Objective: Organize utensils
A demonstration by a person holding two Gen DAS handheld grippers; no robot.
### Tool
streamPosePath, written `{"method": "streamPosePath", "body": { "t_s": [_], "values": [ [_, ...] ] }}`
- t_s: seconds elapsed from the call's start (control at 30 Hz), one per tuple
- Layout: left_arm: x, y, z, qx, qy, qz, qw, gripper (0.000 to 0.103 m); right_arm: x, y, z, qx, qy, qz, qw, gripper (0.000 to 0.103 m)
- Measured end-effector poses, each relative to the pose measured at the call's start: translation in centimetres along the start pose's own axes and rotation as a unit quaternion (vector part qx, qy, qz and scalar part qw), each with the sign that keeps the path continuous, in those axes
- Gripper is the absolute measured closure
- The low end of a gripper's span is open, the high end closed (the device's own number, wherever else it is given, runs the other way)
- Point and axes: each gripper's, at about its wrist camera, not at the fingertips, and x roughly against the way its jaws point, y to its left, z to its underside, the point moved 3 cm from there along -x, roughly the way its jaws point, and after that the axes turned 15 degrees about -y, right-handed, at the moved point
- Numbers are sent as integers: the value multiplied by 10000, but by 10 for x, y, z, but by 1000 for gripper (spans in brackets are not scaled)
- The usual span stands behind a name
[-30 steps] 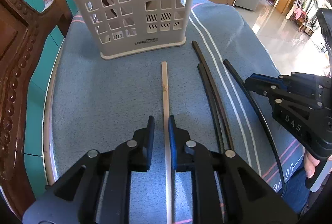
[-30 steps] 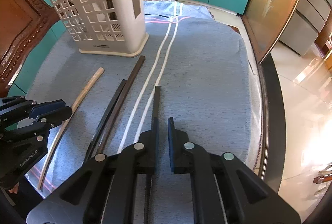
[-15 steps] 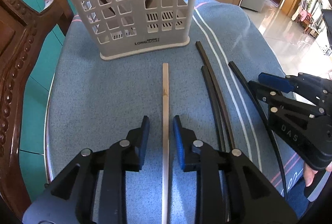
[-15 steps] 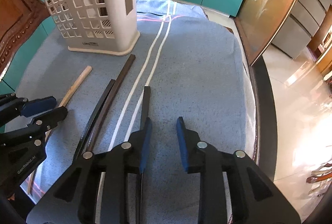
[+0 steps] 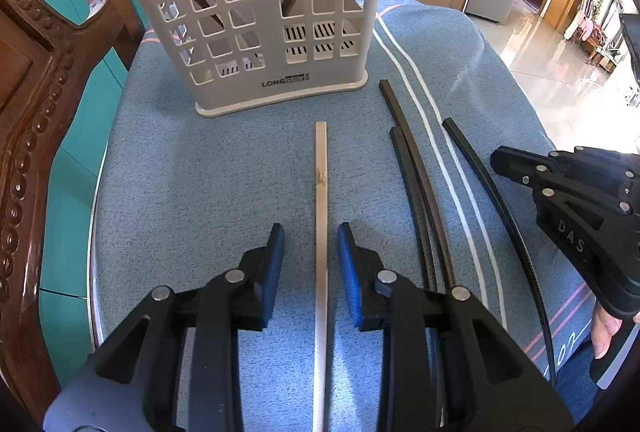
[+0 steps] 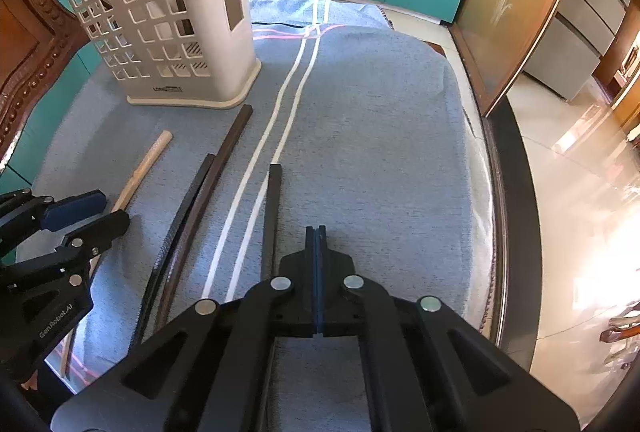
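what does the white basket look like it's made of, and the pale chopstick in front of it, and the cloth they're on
White basket: likely moulded plastic, matte, with uniform square cut-outs and a printed brand at the base. Pale chopstick: probably unfinished wood or bamboo, showing a small dark knot. Blue cloth: looks like woven, towel-like fabric, nubbly, with white stripes.

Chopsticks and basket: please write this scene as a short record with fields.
surface: blue cloth
basket: white plastic basket, upright at the far side of the cloth
light chopstick: light wooden chopstick, flat on the cloth, between the open fingers of the left gripper
dark chopsticks: two dark chopsticks side by side, third dark chopstick apart from them
right gripper: right gripper shut, holding nothing, beside the third dark chopstick
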Motion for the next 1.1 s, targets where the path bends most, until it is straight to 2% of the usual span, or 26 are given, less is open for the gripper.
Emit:
{"method": "streamPosePath", "body": {
  "t_s": [0.3,0.5,0.63,0.83,0.97,1.1],
  "values": [
    [3,-9,2,-146,-107,-173,9997,74,-5,0,-1,59,-21,104,9999,100],
    [6,-4,2,79,-49,-3,10000,73,-4,-2,-2,-98,-22,39,9999,83],
    [7,3,1,340,-13,144,9993,72,-5,-4,-3,-170,-12,-37,9998,82],
    [9,-1,1,289,-55,92,9995,71,-7,-5,-4,-228,-5,-79,9997,82],
    [5,-1,0,215,-98,-9,9997,69,-4,-5,-5,-475,98,-497,9976,82],
    [6,-6,-1,234,-132,-52,9996,67,-2,-1,-6,-426,82,-577,9974,82]
  ]
}}
